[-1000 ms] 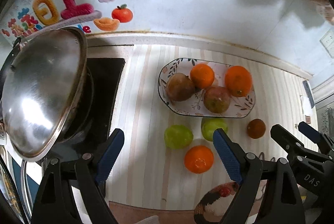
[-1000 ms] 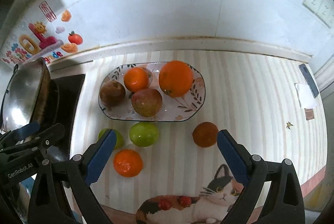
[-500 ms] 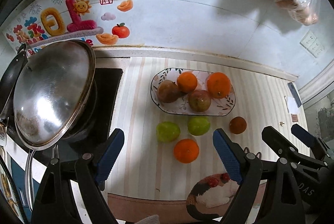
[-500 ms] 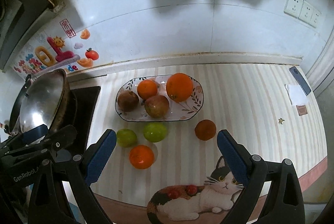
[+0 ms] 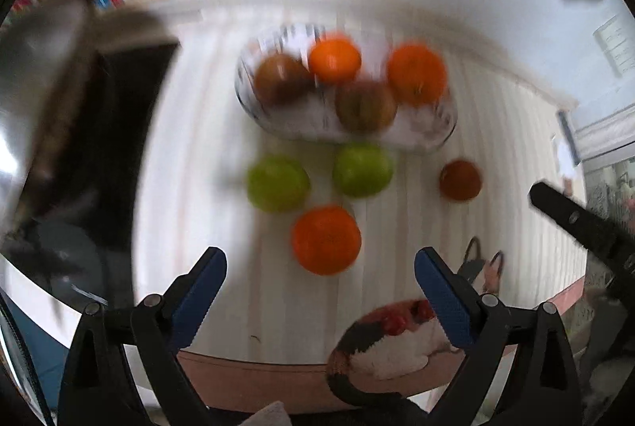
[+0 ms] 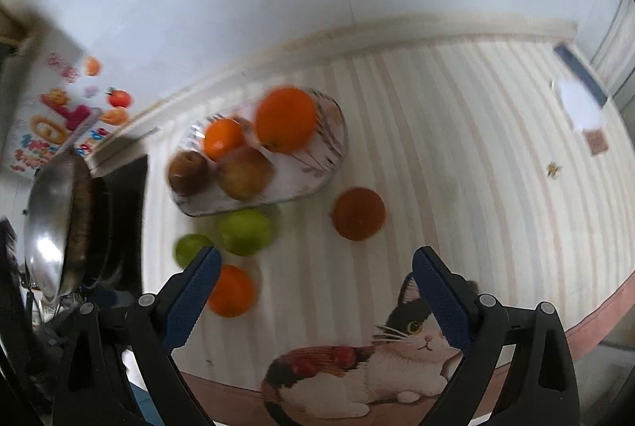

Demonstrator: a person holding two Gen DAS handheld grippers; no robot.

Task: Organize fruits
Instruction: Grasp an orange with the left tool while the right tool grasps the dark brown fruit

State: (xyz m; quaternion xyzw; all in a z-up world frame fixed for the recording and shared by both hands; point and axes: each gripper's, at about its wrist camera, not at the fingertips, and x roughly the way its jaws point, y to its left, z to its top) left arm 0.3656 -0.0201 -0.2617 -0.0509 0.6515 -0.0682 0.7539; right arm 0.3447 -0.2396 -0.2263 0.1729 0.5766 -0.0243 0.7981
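A patterned oval plate [image 5: 434, 132] [image 6: 331, 156] holds two oranges and two brownish apples. On the striped counter in front of it lie two green fruits [image 5: 278, 183] [image 5: 363, 170], an orange [image 5: 326, 239] [image 6: 232, 291] and a dark red-orange fruit [image 5: 460, 180] [image 6: 359, 213]. My left gripper [image 5: 319, 289] is open and empty, above the counter just short of the loose orange. My right gripper [image 6: 315, 283] is open and empty, short of the dark fruit. Both views are motion-blurred.
A steel wok lid [image 6: 51, 223] sits on a black stove [image 5: 119, 132] at the left. A cat picture [image 6: 377, 366] lies at the counter's front edge. The right gripper's black arm [image 5: 587, 227] shows at the right of the left wrist view. Tiled wall behind.
Both grippers have swung down and closer to the counter, so the fruits look larger. The right view has tilted. No fruit has moved.
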